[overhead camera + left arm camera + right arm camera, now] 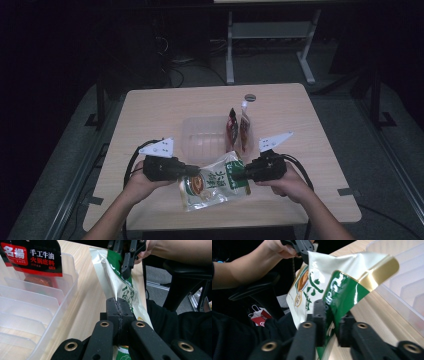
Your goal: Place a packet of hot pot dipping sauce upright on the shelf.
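A green, cream and gold food pouch [216,181] is held up over the near middle of the wooden table [150,110], slightly tilted. My left gripper [196,171] is shut on the pouch's [113,282] left edge, jaws pressed together on the film. My right gripper [236,175] is shut on the pouch's [342,287] green right end. In the left gripper view, my left gripper [118,310] pinches the cream seam, and the right gripper's jaws bite the far end. In the right gripper view, my right gripper [331,322] clamps the green part.
A clear plastic divided tray [200,136] sits behind the pouch mid-table. Two red sauce packets [238,127] stand upright at its right end. A small dark round disc [250,97] lies near the far edge. Desk legs stand on the floor beyond.
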Motion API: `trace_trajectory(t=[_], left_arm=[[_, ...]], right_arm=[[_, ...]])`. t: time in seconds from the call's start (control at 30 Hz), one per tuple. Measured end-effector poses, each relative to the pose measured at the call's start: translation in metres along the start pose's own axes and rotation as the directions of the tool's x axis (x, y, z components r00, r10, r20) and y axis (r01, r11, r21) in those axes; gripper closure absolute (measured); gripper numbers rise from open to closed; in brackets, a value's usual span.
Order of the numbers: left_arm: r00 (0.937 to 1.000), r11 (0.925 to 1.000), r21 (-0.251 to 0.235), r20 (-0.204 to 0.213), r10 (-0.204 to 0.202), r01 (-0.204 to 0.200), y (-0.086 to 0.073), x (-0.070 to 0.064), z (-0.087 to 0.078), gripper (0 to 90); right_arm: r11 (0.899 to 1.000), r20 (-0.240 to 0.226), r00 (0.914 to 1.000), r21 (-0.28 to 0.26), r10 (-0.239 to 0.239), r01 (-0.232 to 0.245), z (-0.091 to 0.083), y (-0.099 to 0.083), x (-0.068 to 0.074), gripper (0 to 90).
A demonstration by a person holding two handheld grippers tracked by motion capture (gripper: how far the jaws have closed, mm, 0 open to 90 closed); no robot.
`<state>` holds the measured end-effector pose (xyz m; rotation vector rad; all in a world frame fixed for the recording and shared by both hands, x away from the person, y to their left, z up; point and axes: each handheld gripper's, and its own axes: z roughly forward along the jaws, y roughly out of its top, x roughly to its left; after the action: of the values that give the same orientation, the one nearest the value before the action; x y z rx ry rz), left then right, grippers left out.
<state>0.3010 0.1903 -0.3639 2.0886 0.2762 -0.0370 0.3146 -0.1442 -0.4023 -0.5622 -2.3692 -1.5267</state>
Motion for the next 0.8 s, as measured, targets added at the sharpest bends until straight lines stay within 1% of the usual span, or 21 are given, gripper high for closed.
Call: trace_trajectory(t=[0.03, 0.13, 0.23, 0.4, 0.43, 0.47, 0.53, 0.67, 0.7, 0.73, 0.8], left_arm=[[1.0000, 1.0000, 0.005, -0.004, 0.003, -0.003, 0.000, 0.000, 0.000, 90.0], [0.9999, 0.9999, 0.014, -0.011, 0.009, -0.009, 0.000, 0.000, 0.002, 90.0], [0.9998, 0.9999, 0.013, -0.020, 0.009, -0.009, -0.001, 0.002, 0.004, 90.0], [0.9995, 0.9999, 0.014, -0.031, 0.011, -0.010, -0.001, 0.003, 0.003, 90.0], [0.9994, 0.9998, 0.016, -0.033, 0.014, -0.013, -0.001, 0.004, 0.003, 89.9], [0.9994, 0.9999, 0.010, -0.033, 0.011, -0.011, -0.002, 0.004, 0.002, 89.9], [0.9996, 1.0000, 0.003, -0.028, 0.003, -0.003, -0.003, 0.006, 0.001, 89.6], [0.9990, 0.9999, 0.003, -0.043, 0.010, -0.010, -0.005, 0.007, -0.001, 88.3], [0.9988, 0.9999, -0.002, -0.048, 0.010, -0.010, -0.006, 0.007, -0.002, 87.4], [0.9986, 1.0000, -0.005, -0.053, 0.005, -0.005, -0.006, 0.008, -0.002, 85.6], [0.9987, 0.9993, -0.032, -0.047, -0.021, 0.019, -0.008, 0.011, -0.005, 83.7]], right_arm=[[1.000, -0.001, 1.0000, -0.003, -0.010, 0.010, 0.001, 0.000, 0.001, 84.5], [0.999, 0.009, 0.9992, 0.013, -0.039, 0.039, 0.002, 0.000, 0.002, 88.7], [0.995, 0.032, 0.9950, 0.029, -0.095, 0.094, 0.002, 0.001, 0.004, 89.5], [0.991, 0.048, 0.9902, 0.022, -0.131, 0.130, 0.004, 0.000, 0.005, 89.6], [0.991, 0.052, 0.9900, 0.018, -0.131, 0.130, 0.004, 0.000, 0.005, 89.7], [0.992, 0.048, 0.9914, 0.014, -0.122, 0.122, 0.005, 0.000, 0.006, 89.8], [0.993, 0.045, 0.9918, 0.003, -0.120, 0.120, 0.006, 0.000, 0.006, 90.0], [0.992, 0.035, 0.9914, -0.017, -0.126, 0.127, 0.005, 0.001, 0.008, 90.0], [0.991, 0.039, 0.9910, -0.021, -0.128, 0.129, 0.005, 0.002, 0.009, 90.0], [0.991, 0.036, 0.9910, -0.022, -0.129, 0.130, 0.004, 0.002, 0.010, 90.0], [0.990, 0.038, 0.9894, -0.029, -0.140, 0.142, 0.003, 0.004, 0.012, 90.0]])
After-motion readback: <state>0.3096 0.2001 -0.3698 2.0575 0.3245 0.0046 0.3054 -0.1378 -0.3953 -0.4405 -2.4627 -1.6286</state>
